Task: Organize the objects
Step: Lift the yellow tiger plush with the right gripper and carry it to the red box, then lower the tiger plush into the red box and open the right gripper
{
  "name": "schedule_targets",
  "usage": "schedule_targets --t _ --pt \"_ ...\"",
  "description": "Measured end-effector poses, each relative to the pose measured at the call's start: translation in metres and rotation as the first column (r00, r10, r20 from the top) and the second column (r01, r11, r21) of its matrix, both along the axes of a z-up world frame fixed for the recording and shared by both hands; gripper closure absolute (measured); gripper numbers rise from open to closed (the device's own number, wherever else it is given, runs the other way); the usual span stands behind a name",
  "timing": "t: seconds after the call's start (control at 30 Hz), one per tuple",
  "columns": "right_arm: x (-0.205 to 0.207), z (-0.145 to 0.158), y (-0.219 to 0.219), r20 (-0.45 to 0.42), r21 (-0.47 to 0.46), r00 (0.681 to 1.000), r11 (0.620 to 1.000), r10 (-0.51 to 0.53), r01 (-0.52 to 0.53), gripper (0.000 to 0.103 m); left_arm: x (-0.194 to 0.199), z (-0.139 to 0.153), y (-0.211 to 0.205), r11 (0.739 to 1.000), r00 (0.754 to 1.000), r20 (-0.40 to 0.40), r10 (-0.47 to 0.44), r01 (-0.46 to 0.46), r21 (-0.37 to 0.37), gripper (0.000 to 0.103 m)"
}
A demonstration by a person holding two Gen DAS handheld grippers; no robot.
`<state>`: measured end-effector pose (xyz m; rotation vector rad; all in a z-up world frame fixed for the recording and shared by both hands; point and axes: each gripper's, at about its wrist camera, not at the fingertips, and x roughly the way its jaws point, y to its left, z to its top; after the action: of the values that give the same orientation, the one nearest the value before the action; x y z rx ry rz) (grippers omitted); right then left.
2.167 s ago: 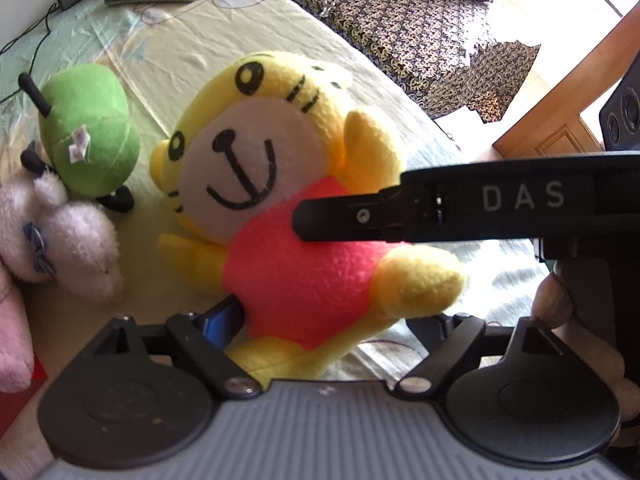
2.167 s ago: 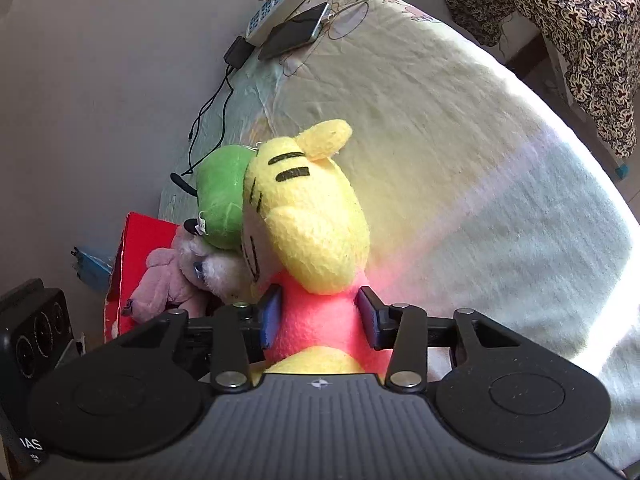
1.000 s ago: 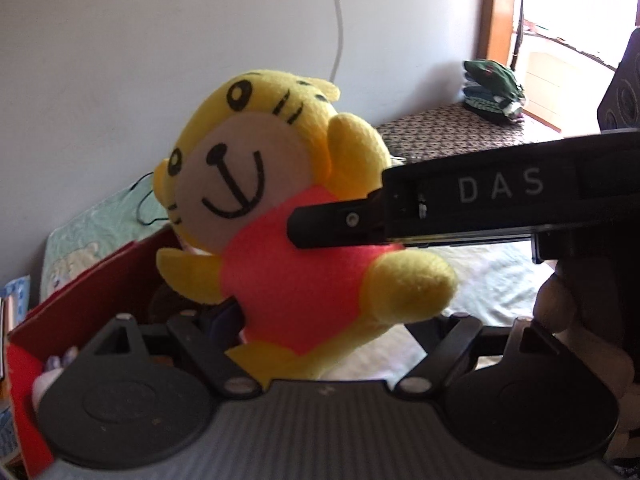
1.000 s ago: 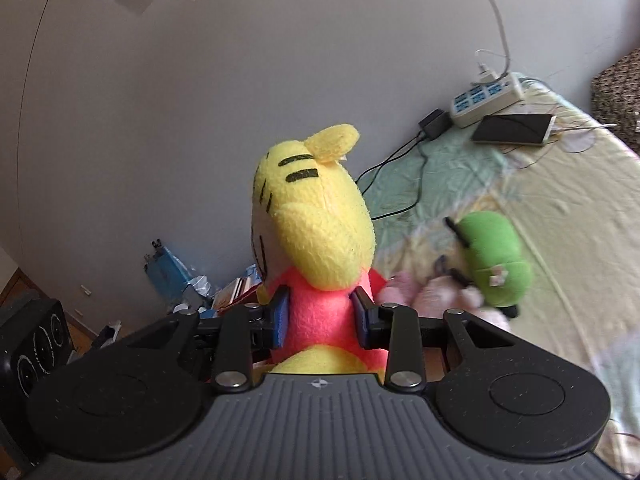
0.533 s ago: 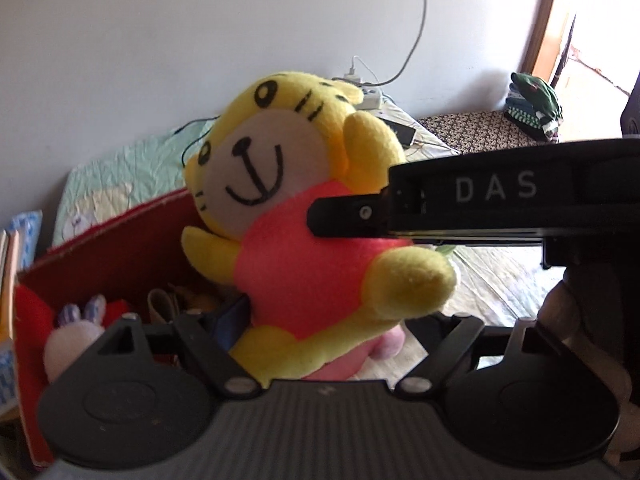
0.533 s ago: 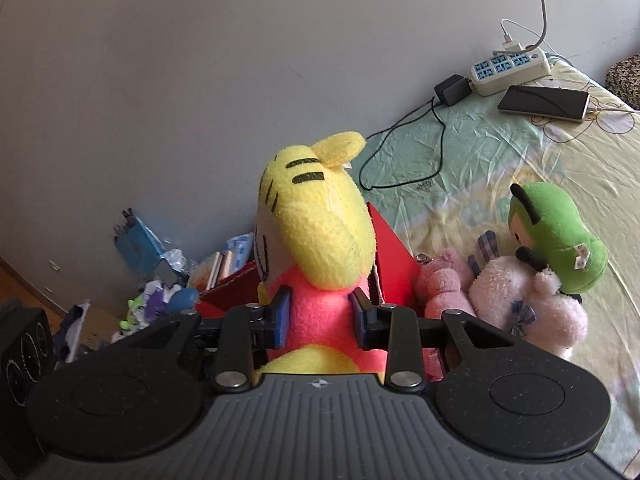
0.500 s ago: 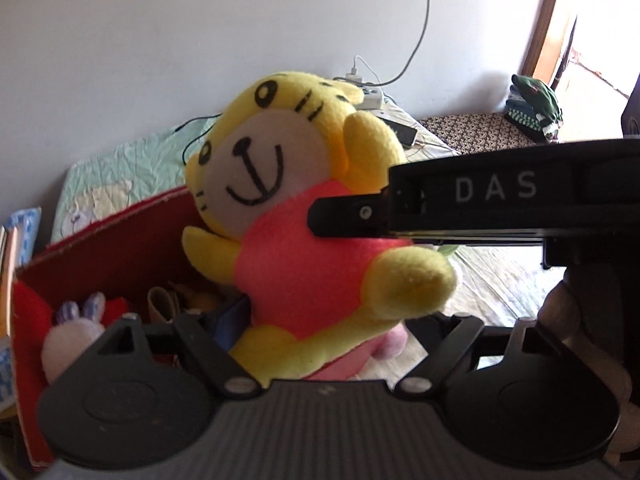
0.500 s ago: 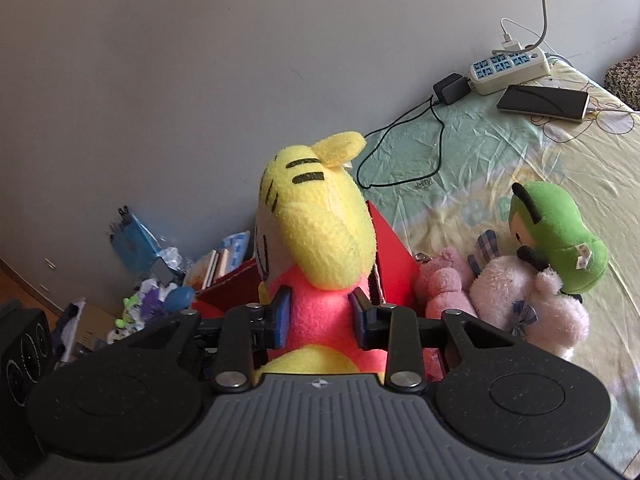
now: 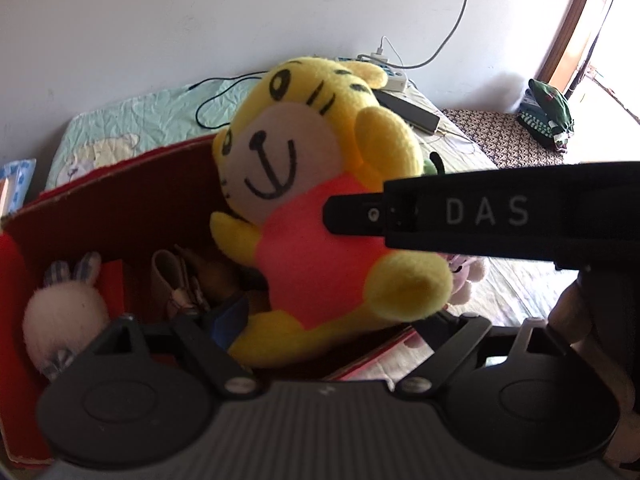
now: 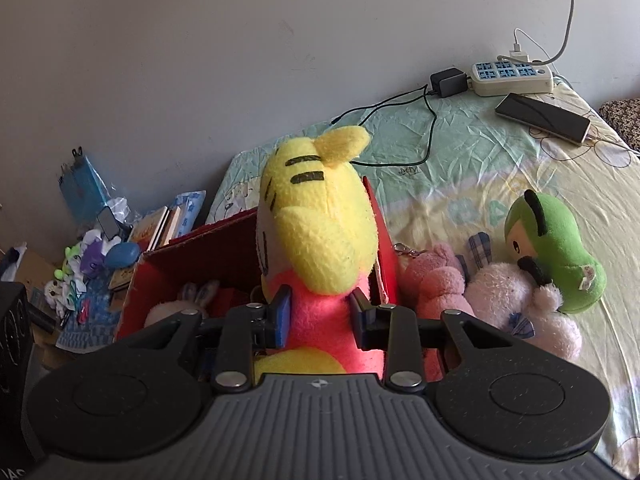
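Yellow plush tiger (image 10: 320, 240) is clamped at its pink waist by your right gripper (image 10: 320, 316), hanging over the red box (image 9: 120, 208); left gripper (image 9: 320, 344) looks spread, holding nothing; release off-centre and it may catch the box's wall and tumble onto the bed (image 10: 500, 168).

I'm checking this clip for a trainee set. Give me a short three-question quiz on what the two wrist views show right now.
1. True or false: the right claw grips the yellow tiger plush by its pink body.
2. What does the plush hang over?
A. red box
B. phone
C. power strip
3. Which plush toy already lies in the box?

Key: 1 true; 2 A; 3 the white rabbit.
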<state>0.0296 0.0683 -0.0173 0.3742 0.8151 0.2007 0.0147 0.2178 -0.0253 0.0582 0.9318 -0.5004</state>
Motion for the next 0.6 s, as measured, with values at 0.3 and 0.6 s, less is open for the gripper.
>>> schedule_targets --t 0.3,0.6 --pt "0.010 0.001 0.014 -0.061 -0.103 0.997 0.994 0.041 -0.047 0.074 0.002 -0.003 0.002 0.999 1.000 -0.022 0.021 -0.022 -0.025 0.011" --pt "0.016 -0.015 0.006 -0.067 -0.056 0.998 0.998 0.003 -0.007 0.074 0.013 -0.014 0.003 0.999 0.998 -0.044 0.046 -0.046 -0.011 0.010"
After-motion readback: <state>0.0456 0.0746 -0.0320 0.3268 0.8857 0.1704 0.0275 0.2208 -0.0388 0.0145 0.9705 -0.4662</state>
